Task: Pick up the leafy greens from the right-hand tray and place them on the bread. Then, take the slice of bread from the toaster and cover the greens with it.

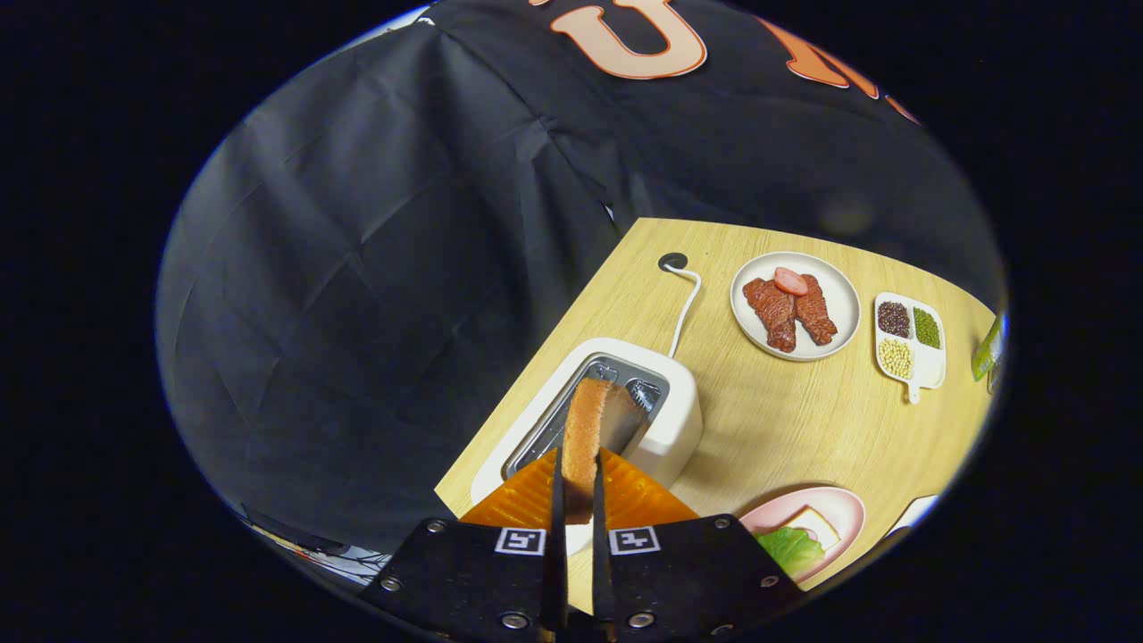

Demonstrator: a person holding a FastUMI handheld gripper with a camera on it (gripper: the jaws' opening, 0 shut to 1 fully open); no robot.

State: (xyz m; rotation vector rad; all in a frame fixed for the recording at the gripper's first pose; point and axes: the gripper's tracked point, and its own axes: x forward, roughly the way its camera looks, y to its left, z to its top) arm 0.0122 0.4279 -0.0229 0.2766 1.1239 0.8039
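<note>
Staged recording booth arranged as a kitchen corner. Black cloth wall (375, 268) encloses a light wood desk (786, 420). On the desk: a white toaster (665, 420) with cable (686, 308), a plate of meat (795, 305), a divided dish (909, 344) apparently holding beans or grains.

Black cloth wall (357, 268), wooden table (786, 420).

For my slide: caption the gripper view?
Gripper shut on the bread slice over the toaster; leafy greens already lie on the pink plate.
</note>
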